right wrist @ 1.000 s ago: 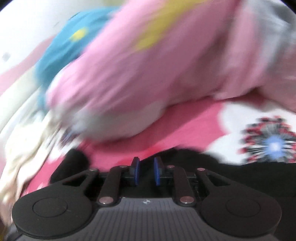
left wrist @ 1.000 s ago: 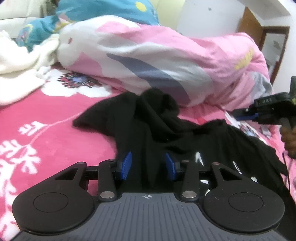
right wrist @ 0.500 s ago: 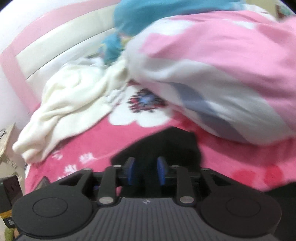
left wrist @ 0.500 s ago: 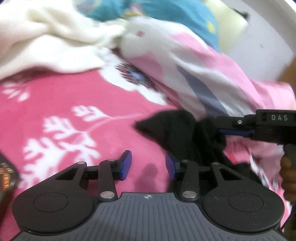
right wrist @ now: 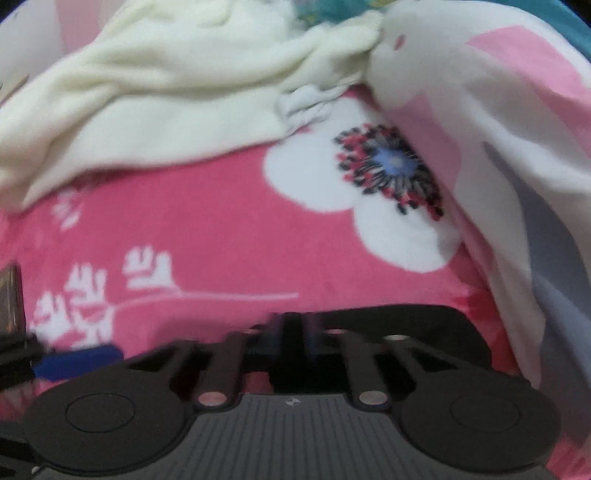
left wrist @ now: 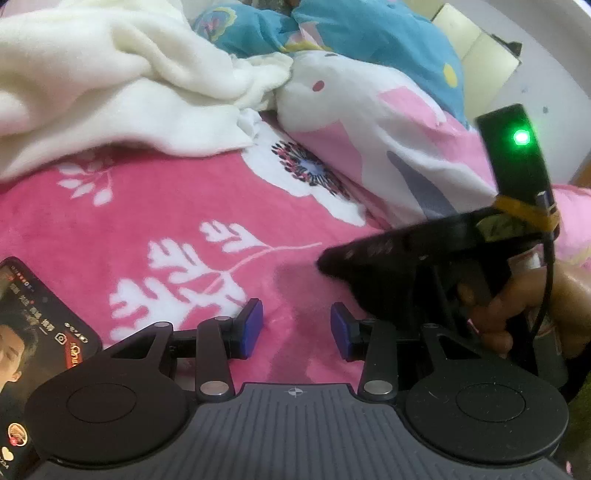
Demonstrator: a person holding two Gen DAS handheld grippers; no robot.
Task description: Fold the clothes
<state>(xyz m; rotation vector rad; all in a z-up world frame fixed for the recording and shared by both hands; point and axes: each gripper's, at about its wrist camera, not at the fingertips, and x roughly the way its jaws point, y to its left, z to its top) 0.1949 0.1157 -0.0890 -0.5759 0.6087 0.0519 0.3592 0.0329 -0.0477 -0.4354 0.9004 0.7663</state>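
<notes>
In the right wrist view the black garment [right wrist: 424,332] lies bunched on the pink floral bedspread [right wrist: 207,221], just past my right gripper [right wrist: 294,328]. That gripper is shut, with a strip of the black cloth pinched between its fingers. From the left wrist view the right gripper [left wrist: 325,262] comes in from the right, held by a hand [left wrist: 517,306], with dark cloth [left wrist: 384,291] under it. My left gripper [left wrist: 296,330] stands open over bare bedspread [left wrist: 166,192], nothing between its blue pads [left wrist: 251,328]. One of its pads [right wrist: 77,363] shows at the lower left of the right wrist view.
A cream blanket [left wrist: 110,85] is heaped at the back left. A pink and white quilt [left wrist: 388,129] rises at the right, with teal bedding [left wrist: 369,33] behind it. A lit phone [left wrist: 33,332] lies at the near left on the bedspread.
Both views have swung left across the bed. The right gripper moved left and closed on the black cloth. The left gripper is off the garment and over bare bedspread; the phone came into view.
</notes>
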